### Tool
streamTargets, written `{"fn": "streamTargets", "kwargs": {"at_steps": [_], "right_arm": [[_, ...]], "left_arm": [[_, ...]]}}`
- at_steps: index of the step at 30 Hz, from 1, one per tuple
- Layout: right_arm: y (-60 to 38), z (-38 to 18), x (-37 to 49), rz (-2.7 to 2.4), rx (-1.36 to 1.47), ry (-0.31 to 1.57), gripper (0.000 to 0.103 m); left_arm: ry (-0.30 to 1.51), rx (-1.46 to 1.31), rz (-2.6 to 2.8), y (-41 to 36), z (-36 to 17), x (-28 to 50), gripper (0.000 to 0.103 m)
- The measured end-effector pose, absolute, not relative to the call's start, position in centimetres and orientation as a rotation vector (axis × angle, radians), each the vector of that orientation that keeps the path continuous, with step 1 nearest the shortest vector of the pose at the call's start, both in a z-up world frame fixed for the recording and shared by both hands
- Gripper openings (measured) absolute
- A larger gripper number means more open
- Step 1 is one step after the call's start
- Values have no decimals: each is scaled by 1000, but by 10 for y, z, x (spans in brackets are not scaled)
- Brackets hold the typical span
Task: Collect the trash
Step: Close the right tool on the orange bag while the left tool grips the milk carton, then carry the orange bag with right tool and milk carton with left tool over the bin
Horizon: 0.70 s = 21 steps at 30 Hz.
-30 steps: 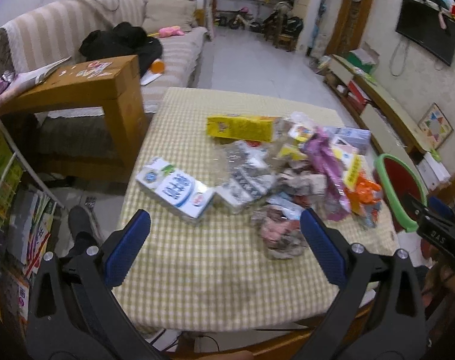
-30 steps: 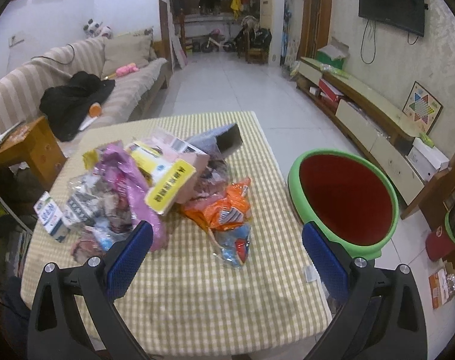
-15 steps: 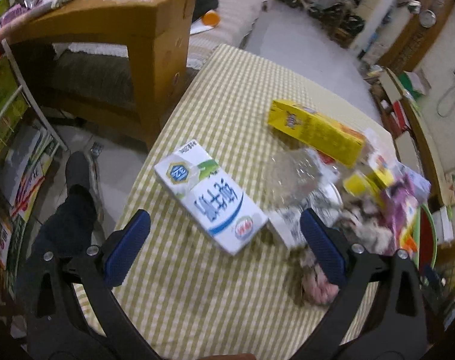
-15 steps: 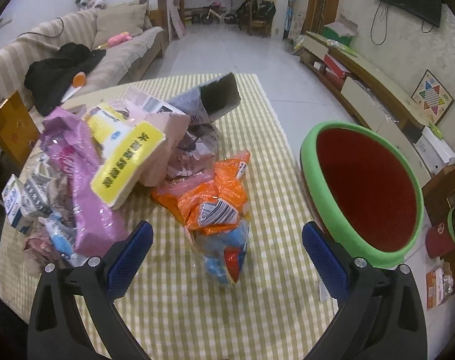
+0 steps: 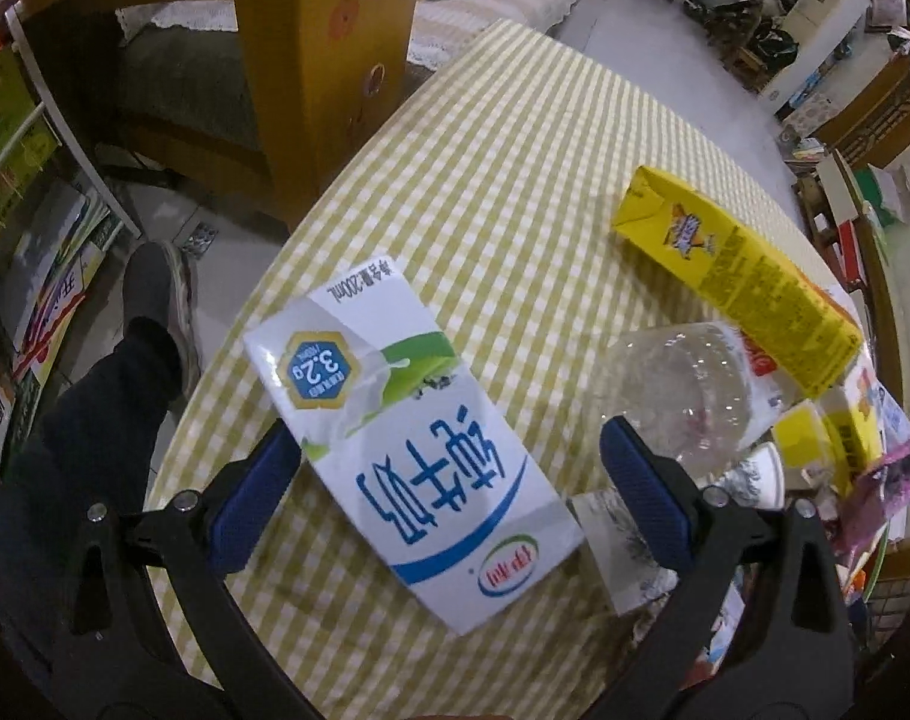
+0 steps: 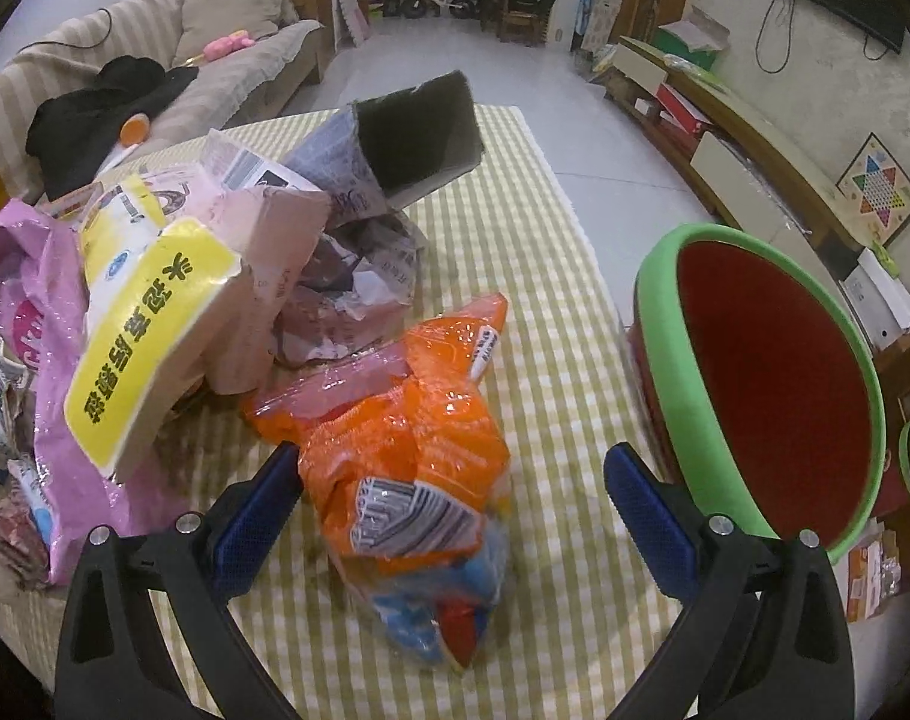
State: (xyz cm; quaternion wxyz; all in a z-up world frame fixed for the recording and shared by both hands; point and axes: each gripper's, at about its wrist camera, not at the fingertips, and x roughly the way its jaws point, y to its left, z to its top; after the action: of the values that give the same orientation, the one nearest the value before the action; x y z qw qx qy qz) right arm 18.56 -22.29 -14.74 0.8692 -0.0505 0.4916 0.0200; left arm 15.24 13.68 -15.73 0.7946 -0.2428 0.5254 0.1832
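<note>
A white and blue milk carton (image 5: 413, 450) lies flat on the checked tablecloth (image 5: 514, 192). My left gripper (image 5: 449, 498) is open, its blue fingers on either side of the carton, close above it. An orange plastic wrapper (image 6: 407, 438) lies on the cloth in the right wrist view, with a clear bag of blue and red scraps (image 6: 449, 600) in front of it. My right gripper (image 6: 455, 504) is open, its fingers on either side of the wrapper. A red bin with a green rim (image 6: 682, 360) stands to the right of the table.
A yellow carton (image 5: 736, 276) and a clear plastic bottle (image 5: 676, 396) lie right of the milk carton. A pink bag (image 6: 35, 360), a yellow-labelled box (image 6: 155, 324) and a grey open box (image 6: 413, 138) are heaped left of the wrapper. A wooden side table (image 5: 311, 30) stands off the table's left.
Both grippers have moved down and forward. The left one has closed in on the milk carton, which now lies between its fingers. The right one has closed in on the orange wrapper.
</note>
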Motion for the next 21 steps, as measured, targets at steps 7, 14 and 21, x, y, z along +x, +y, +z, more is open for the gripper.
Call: {"fn": "streamTargets", "kwargs": {"at_steps": [7,14,21], "right_arm": [[-216,-150,188,90,-109,1034,69],[-216,-145,174,123,-103,1036,50],[-222,-123,151,126,-84,998,48]], "left_arm": [[1131,-538,399,136,-158,150,68],[1105,-557,353,136,-152,141,59],[1042,-511,327,132,-124,121,58]]}}
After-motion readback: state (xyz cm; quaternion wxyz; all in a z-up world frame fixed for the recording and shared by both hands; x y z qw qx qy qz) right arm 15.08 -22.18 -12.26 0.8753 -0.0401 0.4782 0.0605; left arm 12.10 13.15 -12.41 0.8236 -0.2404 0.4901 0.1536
